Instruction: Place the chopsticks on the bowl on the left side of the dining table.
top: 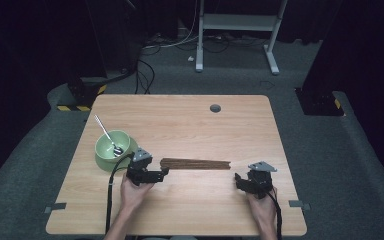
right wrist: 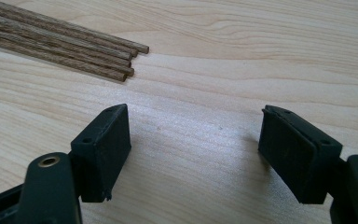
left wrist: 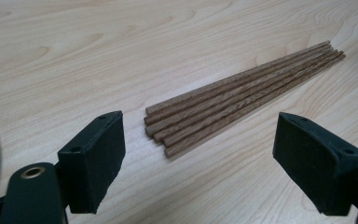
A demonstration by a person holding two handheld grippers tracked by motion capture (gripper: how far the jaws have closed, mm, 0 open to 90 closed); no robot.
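A: What is the biggest thing here?

B: The wooden table (top: 190, 125). Both hands rest near its close edge, and each hand holds a black gripper.

A: What comes next in size?

B: The green bowl (top: 111, 150). It sits just behind the left gripper (top: 166, 171), on its outer side. A spoon (top: 107, 135) leans in the bowl with its handle sticking up and away.

A: And the sticks?

B: A bunch of brown chopsticks (top: 196, 163) lies flat on the table between the two grippers. The sticks lie side by side, touching each other. One end of the bunch is right in front of the left gripper. In the left gripper view the sticks (left wrist: 242, 93) start just ahead of the gap between the jaws and run away from it, up to the right.

A: Is the left gripper holding them?

B: No. Its jaws are spread wide, with nothing between them but bare table.

A: What about the right gripper (top: 239, 180)?

B: It is wide too, and holds nothing. It sits near the other end of the bunch, a little to the side. In the right gripper view the stick ends (right wrist: 121, 58) lie ahead of its left jaw, apart from it.
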